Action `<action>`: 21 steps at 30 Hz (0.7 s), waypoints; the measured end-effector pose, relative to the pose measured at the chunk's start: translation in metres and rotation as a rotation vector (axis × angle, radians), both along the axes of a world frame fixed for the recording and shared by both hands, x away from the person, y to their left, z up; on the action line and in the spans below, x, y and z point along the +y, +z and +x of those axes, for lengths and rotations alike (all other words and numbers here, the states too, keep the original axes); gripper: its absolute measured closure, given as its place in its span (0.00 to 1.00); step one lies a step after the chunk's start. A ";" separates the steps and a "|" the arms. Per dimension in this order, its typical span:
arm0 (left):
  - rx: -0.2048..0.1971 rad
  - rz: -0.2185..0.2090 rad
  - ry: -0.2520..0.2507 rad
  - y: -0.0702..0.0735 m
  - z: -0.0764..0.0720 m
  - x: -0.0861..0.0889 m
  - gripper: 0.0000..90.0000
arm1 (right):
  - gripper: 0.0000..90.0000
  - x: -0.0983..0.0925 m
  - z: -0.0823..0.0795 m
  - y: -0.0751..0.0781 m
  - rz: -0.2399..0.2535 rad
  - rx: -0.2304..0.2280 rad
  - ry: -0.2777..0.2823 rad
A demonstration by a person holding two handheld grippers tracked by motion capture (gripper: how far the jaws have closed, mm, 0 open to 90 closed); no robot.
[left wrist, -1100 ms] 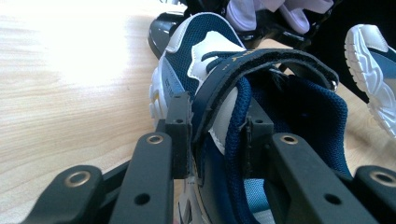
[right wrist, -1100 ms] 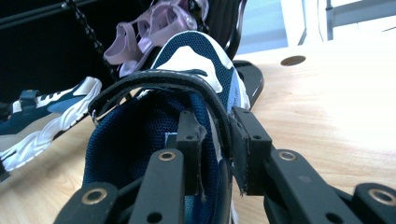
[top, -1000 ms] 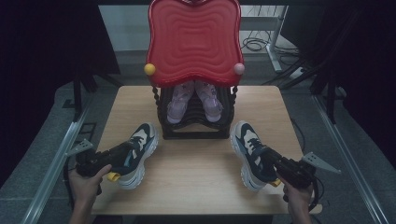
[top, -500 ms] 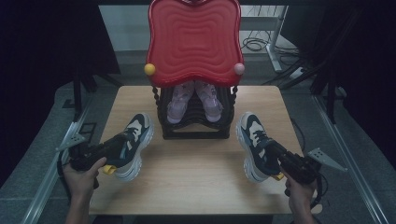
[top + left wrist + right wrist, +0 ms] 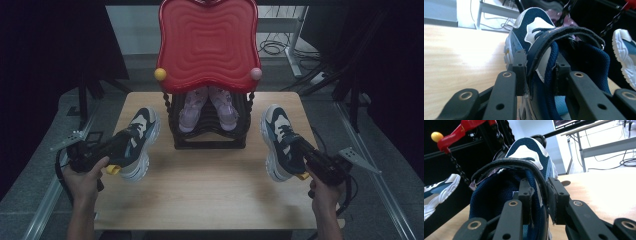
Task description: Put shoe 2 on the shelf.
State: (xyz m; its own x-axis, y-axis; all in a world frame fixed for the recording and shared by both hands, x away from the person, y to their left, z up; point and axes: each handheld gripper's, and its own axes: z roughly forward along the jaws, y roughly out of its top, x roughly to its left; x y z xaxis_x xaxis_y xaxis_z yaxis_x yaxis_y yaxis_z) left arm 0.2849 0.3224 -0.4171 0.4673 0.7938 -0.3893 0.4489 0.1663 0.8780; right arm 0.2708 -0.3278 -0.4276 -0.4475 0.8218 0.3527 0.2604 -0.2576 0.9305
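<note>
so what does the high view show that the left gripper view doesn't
High view alone: the whole red rack top with its yellow ball and pink ball, the pink shoes under it, and the right gripper shut on the right sneaker.

Left gripper view alone: close up, the left gripper pinches the left sneaker by its collar wall, one jaw inside the opening.

Both: the wooden table, that left sneaker and part of the other sneaker.

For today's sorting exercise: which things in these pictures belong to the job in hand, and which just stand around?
In the job: left blue-and-white sneaker in the left gripper; right blue-and-white sneaker in the right gripper; black shoe rack with red wavy top.
Standing around: pink shoes on the rack; wooden table; floor cables.
</note>
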 end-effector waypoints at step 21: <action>-0.048 -0.036 -0.014 0.032 0.022 -0.003 0.78 | 0.82 0.003 0.023 0.039 0.036 -0.025 -0.013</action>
State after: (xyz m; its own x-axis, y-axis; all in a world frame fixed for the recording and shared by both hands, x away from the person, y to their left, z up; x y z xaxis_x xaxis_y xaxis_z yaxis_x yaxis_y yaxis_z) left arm 0.3070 0.3191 -0.3853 0.4971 0.7731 -0.3939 0.4086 0.1919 0.8923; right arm 0.2936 -0.3253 -0.3889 -0.4463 0.8145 0.3706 0.2336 -0.2937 0.9269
